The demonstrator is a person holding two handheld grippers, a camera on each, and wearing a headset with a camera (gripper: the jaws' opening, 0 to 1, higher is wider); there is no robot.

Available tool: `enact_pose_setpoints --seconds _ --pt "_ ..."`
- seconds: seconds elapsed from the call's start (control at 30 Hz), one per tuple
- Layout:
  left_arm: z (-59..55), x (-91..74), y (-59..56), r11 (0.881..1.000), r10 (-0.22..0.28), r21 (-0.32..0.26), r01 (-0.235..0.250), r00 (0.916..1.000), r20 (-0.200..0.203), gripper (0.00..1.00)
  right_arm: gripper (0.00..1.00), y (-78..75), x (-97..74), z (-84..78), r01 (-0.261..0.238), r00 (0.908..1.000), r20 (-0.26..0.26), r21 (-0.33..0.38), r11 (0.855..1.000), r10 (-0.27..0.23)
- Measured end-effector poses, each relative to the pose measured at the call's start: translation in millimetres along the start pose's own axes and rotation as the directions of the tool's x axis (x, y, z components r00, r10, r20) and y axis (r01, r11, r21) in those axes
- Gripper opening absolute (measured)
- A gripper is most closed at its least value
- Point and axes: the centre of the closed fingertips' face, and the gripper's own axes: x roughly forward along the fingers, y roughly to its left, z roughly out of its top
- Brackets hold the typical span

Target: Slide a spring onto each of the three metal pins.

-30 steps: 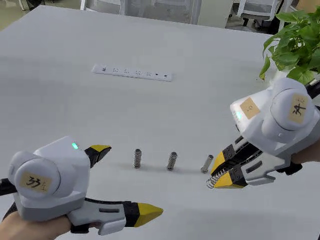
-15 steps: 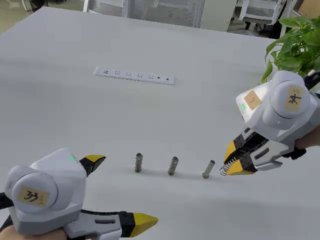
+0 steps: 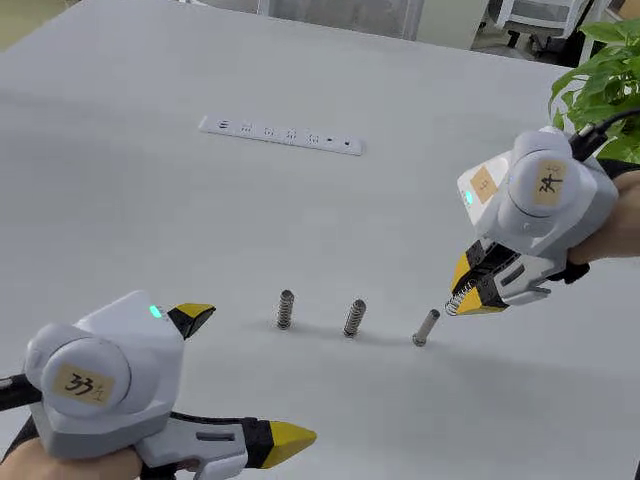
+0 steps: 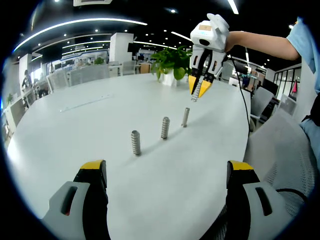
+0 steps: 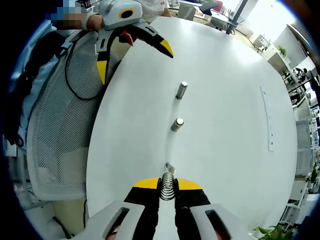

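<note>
table [image 3: 150,220]: smooth, matt pale grey | bare pin [image 3: 426,327], right of row: smooth metal, dull sheen | held spring [image 3: 461,298]: bright metal wire | left gripper [image 3: 243,376], right gripper [image 3: 472,297]: satin white plastic shells, matt yellow-black tips, paper labels [image 3: 78,383] | power strip [image 3: 280,135], far: white plastic

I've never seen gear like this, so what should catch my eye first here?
The right gripper holds a small spring between its yellow tips, close to the bare pin at the right end of a row of three on the white table. The middle pin and the left pin already wear theirs. The left gripper hangs open nearby.
</note>
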Motion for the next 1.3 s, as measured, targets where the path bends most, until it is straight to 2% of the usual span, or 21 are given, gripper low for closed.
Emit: enact_pose_setpoints --seconds 0.2,0.43,0.6,1.13,1.3 --pt "0.3 -2.8 1.8 1.000 0.018 -0.006 -0.018 0.9997 0.018 0.96 0.07 -2.6 6.8 0.3 -0.021 0.9997 -0.016 -0.010 1.000 0.021" --pt "-4.5 -4.4 -0.7 1.000 0.016 -0.026 -0.015 0.9997 0.020 0.99 0.07 -2.8 14.0 -2.5 -0.025 0.9984 -0.052 -0.034 0.999 0.023" --pt "-4.6 -6.5 -0.7 0.999 0.018 -0.042 -0.017 0.9995 0.028 0.99 0.07 -6.9 17.4 -3.7 -0.032 0.9983 -0.050 -0.032 0.999 0.030" --pt "-5.9 -7.9 -1.2 0.999 0.023 -0.048 -0.021 0.9995 0.024 0.98 0.07 -1.1 22.4 -3.5 -0.054 0.9964 -0.067 -0.029 0.998 0.052" --pt "-6.7 -7.7 -1.6 0.999 0.021 -0.048 -0.020 0.9996 0.020 0.97 0.07 -3.4 26.4 -4.5 -0.060 0.9962 -0.065 -0.022 0.998 0.059"
